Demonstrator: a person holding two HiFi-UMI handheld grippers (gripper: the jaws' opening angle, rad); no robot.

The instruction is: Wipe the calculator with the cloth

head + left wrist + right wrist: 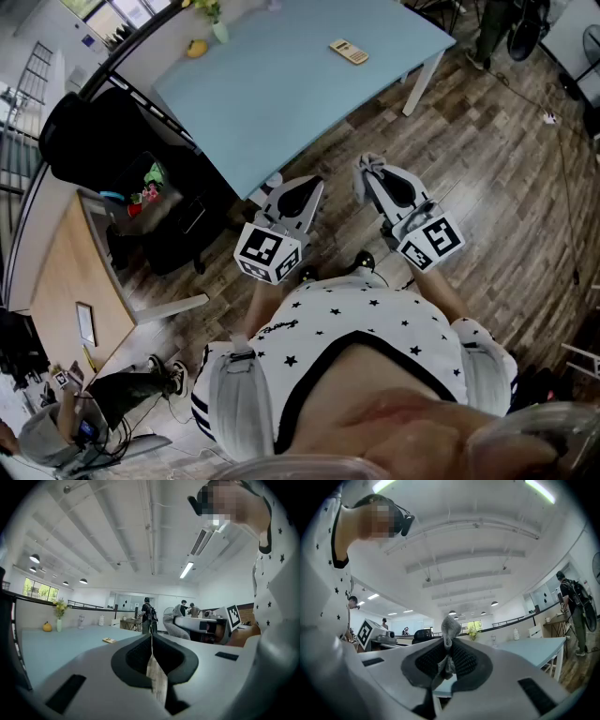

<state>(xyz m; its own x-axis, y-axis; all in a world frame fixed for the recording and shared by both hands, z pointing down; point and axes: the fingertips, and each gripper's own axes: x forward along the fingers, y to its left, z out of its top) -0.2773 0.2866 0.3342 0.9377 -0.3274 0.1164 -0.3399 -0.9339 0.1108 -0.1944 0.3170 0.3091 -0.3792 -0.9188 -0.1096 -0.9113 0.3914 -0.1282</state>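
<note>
A: Head view, entries?

B: Calculator [348, 52], lying flat at top centre on the light blue table [281, 103]. Left gripper [302, 187] and right gripper [372, 171], centre frame, held over the wooden floor, well apart from the calculator. Grey cloth [367, 166] bunched at the right gripper's tip.

A: Left gripper view?

B: Left gripper [151, 641]: jaws pressed together, nothing between them. Calculator [108, 640] small at mid-left on the table [51, 648]; vase of flowers [59, 616] at the far left.

A: Right gripper view?

B: Right gripper [447, 649]: jaws clamped on the cloth [451, 626], its top poking above them. Table [534, 646] at lower right.
</note>
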